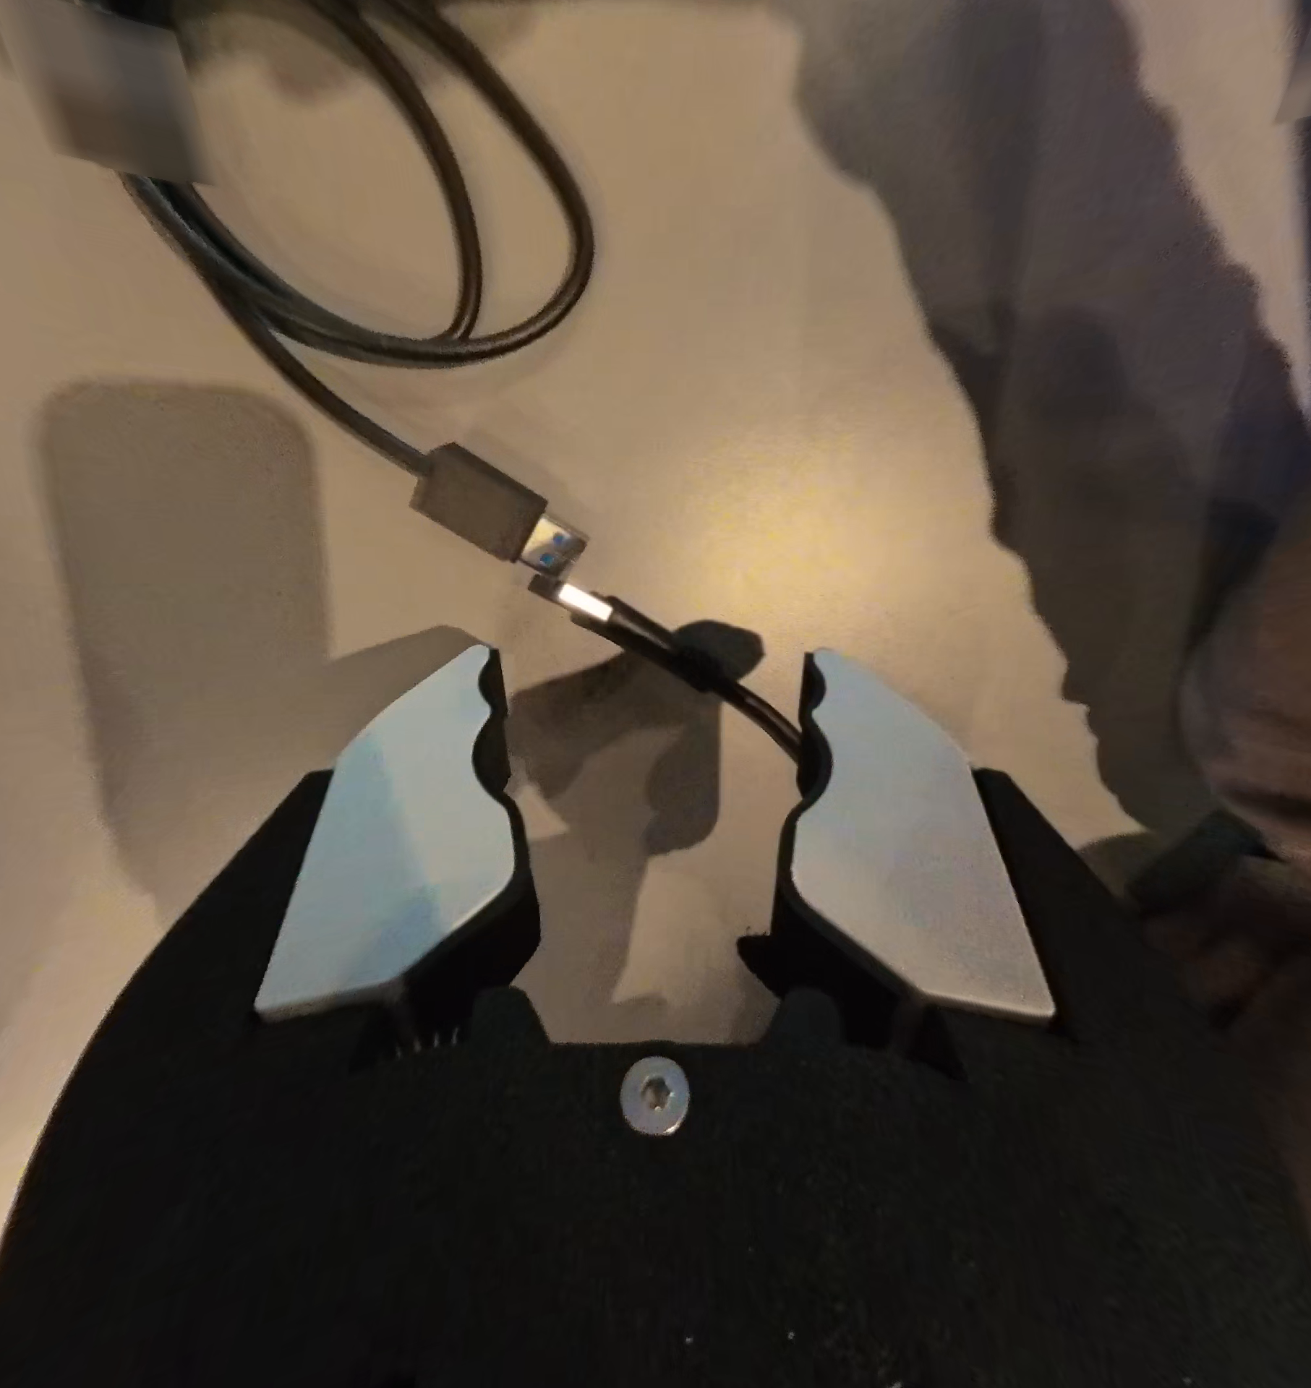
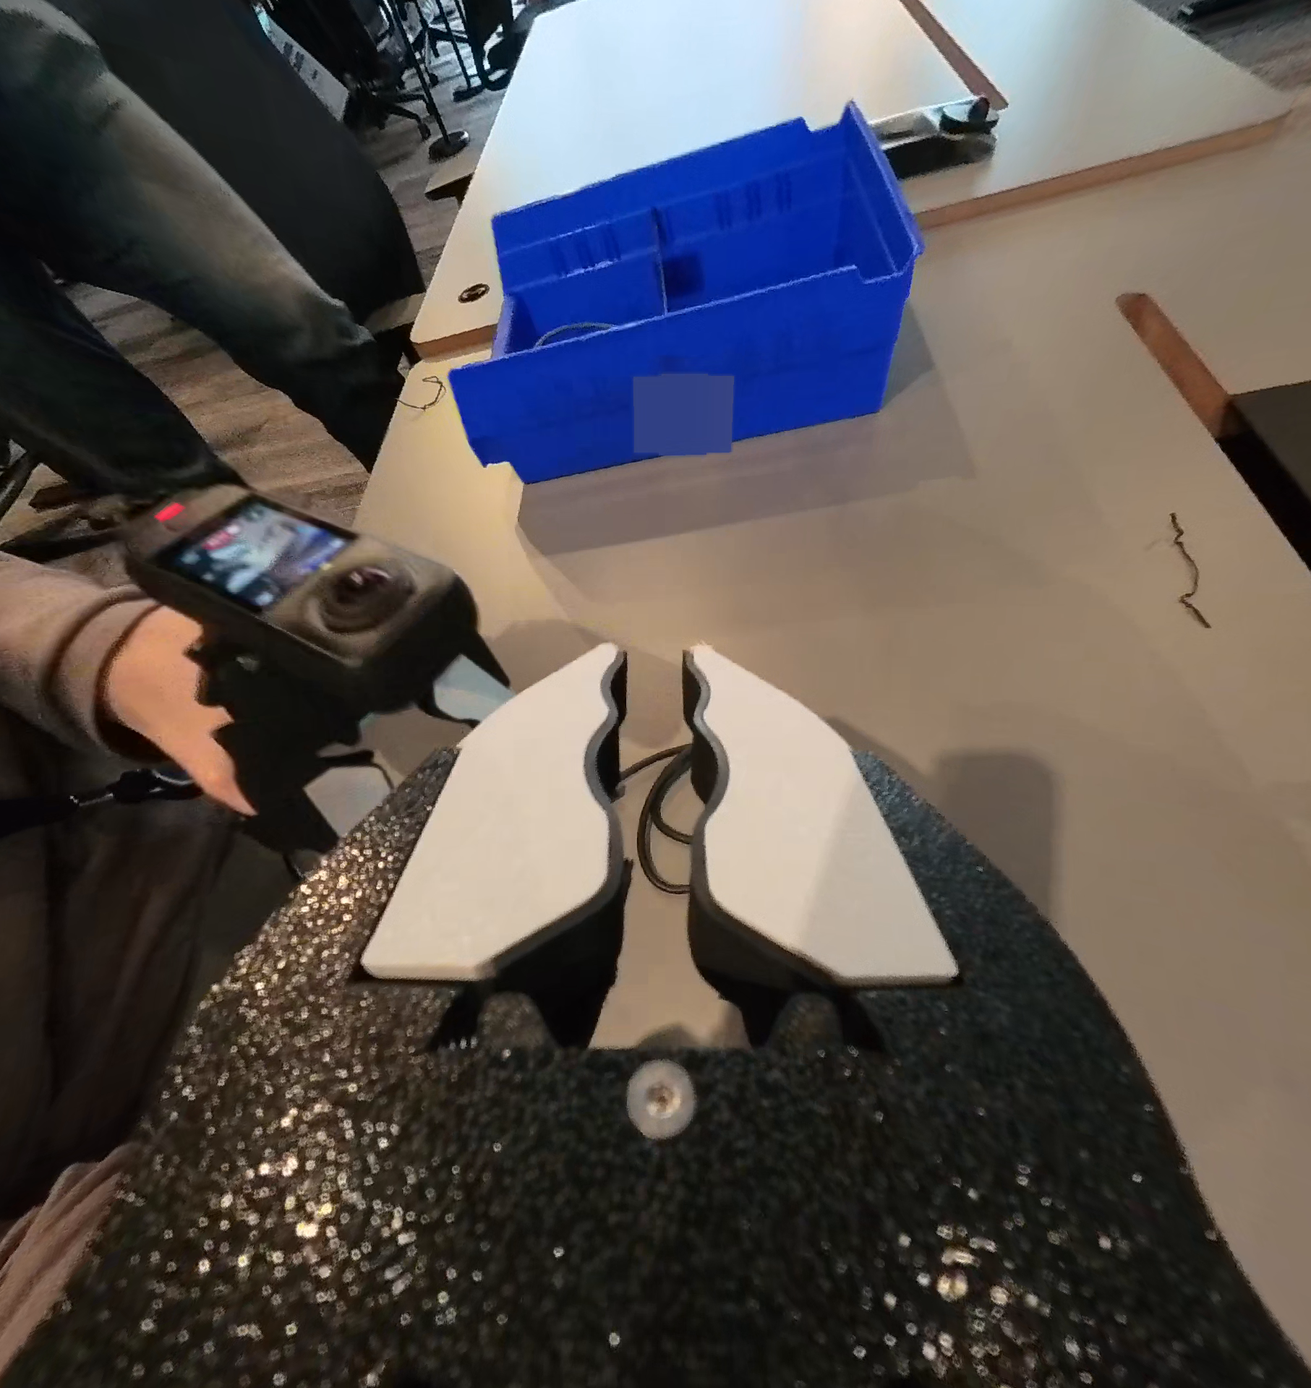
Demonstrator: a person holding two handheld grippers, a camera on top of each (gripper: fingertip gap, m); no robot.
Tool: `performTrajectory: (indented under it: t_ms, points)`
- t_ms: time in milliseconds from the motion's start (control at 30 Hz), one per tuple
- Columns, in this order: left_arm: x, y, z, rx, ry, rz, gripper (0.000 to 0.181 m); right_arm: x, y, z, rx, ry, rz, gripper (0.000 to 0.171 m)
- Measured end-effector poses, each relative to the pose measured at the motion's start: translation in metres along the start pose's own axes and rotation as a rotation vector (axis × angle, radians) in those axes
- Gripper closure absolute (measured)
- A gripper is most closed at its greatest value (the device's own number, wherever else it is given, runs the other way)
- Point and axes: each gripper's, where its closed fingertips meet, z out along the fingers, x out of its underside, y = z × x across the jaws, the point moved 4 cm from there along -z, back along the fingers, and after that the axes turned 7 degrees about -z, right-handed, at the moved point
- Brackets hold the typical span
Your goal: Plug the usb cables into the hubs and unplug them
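In the left wrist view a grey USB-A plug with a blue insert lies on the pale table, its dark cable coiled behind it. A thin black cable's small shiny connector lies just below that plug; the cable runs under my right finger. My left gripper is open and empty, just short of both connectors. In the right wrist view my right gripper hovers over the table with its jaws a narrow gap apart. A thin black cable loop shows through the gap, seemingly lying on the table.
A blue divided bin stands on the table beyond the right gripper, with a thin cable inside. The left gripper's camera and a person's hand are at the left. A black object sits at the right edge. My hands' fingertips stand some 20 centimeters from each other. The grey USB-A plug is about 4 centimeters from my left fingertips and 15 centimeters from my right.
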Motion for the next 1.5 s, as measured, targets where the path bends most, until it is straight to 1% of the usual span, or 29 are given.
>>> performTrajectory:
  t_ms: [67,167,200,233,333,433,467,500,567,633,767,833,900,967,1033,1167,1233,1300,1333,1367,1400,1433,1467,1500]
  points:
    - [-0.002,0.005,0.004,-0.055,0.008,-0.002,0.119,-0.001,0.001,-0.001,0.000,-0.003,-0.006,0.159]
    - [-0.002,0.006,0.006,-0.090,0.014,0.007,0.137,-0.002,0.001,-0.001,-0.003,-0.010,-0.010,0.159]
    - [-0.001,0.005,0.006,-0.097,0.014,0.019,0.148,-0.002,0.001,-0.001,-0.005,-0.013,-0.010,0.159]
    - [0.000,0.004,0.006,-0.102,0.019,0.034,0.153,-0.001,0.001,-0.002,-0.007,-0.016,-0.009,0.159]
    - [0.006,0.005,0.004,-0.094,0.032,0.102,0.154,0.001,0.001,-0.002,-0.027,-0.027,-0.006,0.161]
    - [0.016,0.011,-0.002,-0.020,0.006,0.151,0.156,0.005,0.001,-0.002,-0.070,-0.036,-0.010,0.160]
    - [0.017,0.012,-0.006,0.030,-0.025,0.169,0.166,0.006,0.002,-0.001,-0.092,-0.042,-0.016,0.158]
    - [0.018,0.014,-0.011,0.073,-0.061,0.166,0.168,0.007,0.004,0.000,-0.116,-0.050,-0.023,0.157]
    - [0.020,0.023,-0.021,0.132,-0.105,0.174,0.170,0.007,0.010,0.004,-0.203,-0.074,-0.029,0.154]
    - [0.022,0.037,-0.031,0.134,-0.145,0.179,0.171,0.007,0.020,0.011,-0.325,-0.093,-0.042,0.151]
    - [0.017,0.044,-0.055,0.193,-0.256,0.213,0.171,0.005,0.039,0.036,-0.504,-0.082,-0.113,0.147]
    - [0.013,0.046,-0.070,0.210,-0.327,0.241,0.171,0.003,0.054,0.051,-0.600,-0.044,-0.137,0.145]
    - [0.010,0.045,-0.085,0.235,-0.386,0.282,0.171,0.003,0.066,0.067,-0.646,0.018,-0.169,0.142]
    - [0.010,0.044,-0.098,0.256,-0.431,0.317,0.172,0.003,0.074,0.080,-0.667,0.064,-0.197,0.140]
    - [0.011,0.042,-0.106,0.271,-0.452,0.347,0.172,0.001,0.080,0.087,-0.681,0.072,-0.218,0.141]
    - [0.011,0.038,-0.118,0.318,-0.488,0.367,0.171,-0.004,0.091,0.091,-0.709,0.064,-0.270,0.154]
    - [0.010,0.039,-0.121,0.309,-0.500,0.366,0.172,-0.007,0.095,0.090,-0.707,0.058,-0.308,0.162]
    - [0.008,0.038,-0.125,0.307,-0.533,0.367,0.171,-0.011,0.097,0.088,-0.680,0.038,-0.346,0.162]
    - [0.006,0.037,-0.128,0.308,-0.576,0.370,0.171,-0.015,0.096,0.086,-0.669,0.015,-0.359,0.163]
    - [0.003,0.036,-0.133,0.307,-0.636,0.369,0.170,-0.020,0.096,0.083,-0.658,-0.024,-0.370,0.163]
    - [-0.001,0.036,-0.137,0.302,-0.694,0.363,0.150,-0.026,0.095,0.079,-0.653,-0.080,-0.383,0.163]
    - [-0.003,0.035,-0.140,0.305,-0.726,0.362,0.137,-0.032,0.095,0.074,-0.647,-0.140,-0.397,0.163]
    - [-0.005,0.034,-0.141,0.304,-0.751,0.368,0.132,-0.036,0.095,0.070,-0.640,-0.190,-0.413,0.163]
    - [-0.007,0.033,-0.143,0.290,-0.783,0.381,0.132,-0.039,0.094,0.066,-0.632,-0.230,-0.428,0.163]
